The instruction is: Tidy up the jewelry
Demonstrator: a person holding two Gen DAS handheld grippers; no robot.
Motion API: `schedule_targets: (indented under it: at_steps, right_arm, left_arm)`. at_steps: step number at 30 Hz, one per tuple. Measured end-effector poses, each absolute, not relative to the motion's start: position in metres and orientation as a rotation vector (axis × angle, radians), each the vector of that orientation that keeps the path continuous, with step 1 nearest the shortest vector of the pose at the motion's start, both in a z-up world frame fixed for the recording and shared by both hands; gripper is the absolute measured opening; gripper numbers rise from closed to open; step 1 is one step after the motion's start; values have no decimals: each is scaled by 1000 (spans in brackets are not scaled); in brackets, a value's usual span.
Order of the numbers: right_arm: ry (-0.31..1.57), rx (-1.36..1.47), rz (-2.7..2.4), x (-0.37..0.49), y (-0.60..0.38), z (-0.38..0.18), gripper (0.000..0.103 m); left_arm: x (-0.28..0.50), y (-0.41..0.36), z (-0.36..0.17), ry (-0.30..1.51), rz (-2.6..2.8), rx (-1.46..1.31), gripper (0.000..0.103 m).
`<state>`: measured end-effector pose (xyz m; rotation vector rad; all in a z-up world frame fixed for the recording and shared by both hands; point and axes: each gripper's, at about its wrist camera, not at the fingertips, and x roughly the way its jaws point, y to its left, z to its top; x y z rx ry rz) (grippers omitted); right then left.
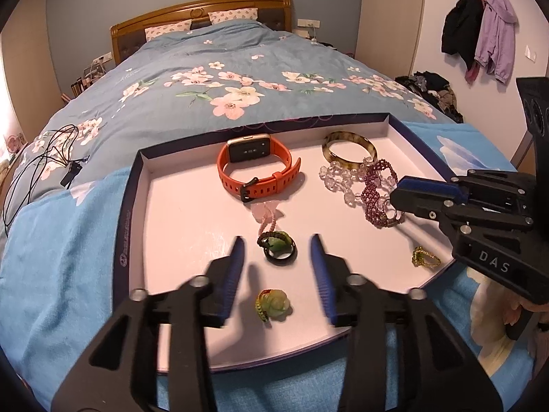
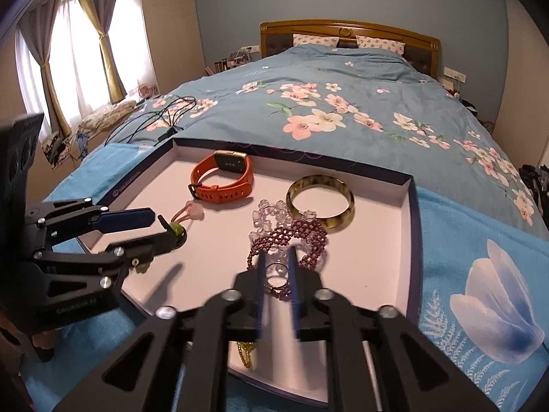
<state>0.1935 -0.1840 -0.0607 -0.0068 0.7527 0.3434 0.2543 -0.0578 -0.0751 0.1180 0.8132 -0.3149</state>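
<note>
My left gripper (image 1: pixel 278 267) hovers low over the near part of the tray (image 1: pixel 137 206), its jaws wide apart and holding nothing. Between and just beyond its fingertips lies a dark ring with a green stone (image 1: pixel 277 246); a second green carved charm (image 1: pixel 272 304) lies nearer, between the two fingers. A pink cord with a pale flower bead (image 1: pixel 266 214) runs from the dark ring toward the orange watch (image 1: pixel 255 168), which stands on its strap near the far wall of the tray.

My right gripper (image 2: pixel 277 274) reaches into the right side of the tray, jaws drawn close on either side of a small ring at the end of the purple bead bracelet (image 2: pixel 291 240); whether the pads actually press on it, I cannot tell. A clear bead bracelet (image 2: pixel 271 214) lies tangled with the purple one, touching the mottled bangle (image 2: pixel 320 202). A small gold bead piece (image 1: pixel 424 256) rests near the tray's right edge. The tray sits on a blue floral blanket (image 2: pixel 480 274).
</note>
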Motion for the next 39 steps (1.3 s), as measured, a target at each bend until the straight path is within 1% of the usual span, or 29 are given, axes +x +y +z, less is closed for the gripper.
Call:
schedule_targets:
  at_steps: [1,2,3,4,5,6,8,9,10,11,12,13,14,24,31,39]
  right_arm:
    - [747,2,342,191,-186,-59,22]
    - [743,7,345,189,-187,-58,22]
    - [733,14,347,185,-188,-55,26]
    - [714,22,347,180,-190,-51,33]
    - [699,30,348,175,-192,-47,37]
    - [688,38,349,171,-192,-45,42]
    - [655,60,355,159,-195,-37,49]
    - [631,72,349,152,-197,-33,64]
    - [605,81,337,144,-198,-29,79]
    - [583,87,336,138,-200,-26,83]
    - [565,92,337,133,-200,-23,87]
    - [551,94,327,127,-201,-20,94]
    - [525,99,312,117,-201,-17,96]
    - [407,78,248,64,-194,-15,96]
    - [277,71,198,30,-191,-12,96]
    - [233,53,180,9,-187,-11,96]
  left_arm:
    - [253,-56,-74,807,-314,114,45]
    - [250,-55,-71,799,-313,109,50]
    - [248,-53,-68,785,-308,107,52]
    - [244,-52,-64,768,-305,107,59]
    - [239,-49,-59,746,-303,105,66]
    - [234,-48,-55,730,-301,100,69]
    - [223,-43,-44,686,-300,91,77]
    - [215,-40,-38,660,-301,89,79]
    - [209,-38,-34,641,-297,87,87]
    - [199,-35,-28,609,-290,83,96]
    - [193,-33,-24,584,-280,81,98]
    - [185,-30,-20,559,-270,81,98]
    - [176,-27,-16,534,-267,80,98]
    - [97,-8,4,350,-171,44,98]
    - [48,-1,13,246,-126,27,98]
    - [14,-4,21,173,-121,28,98]
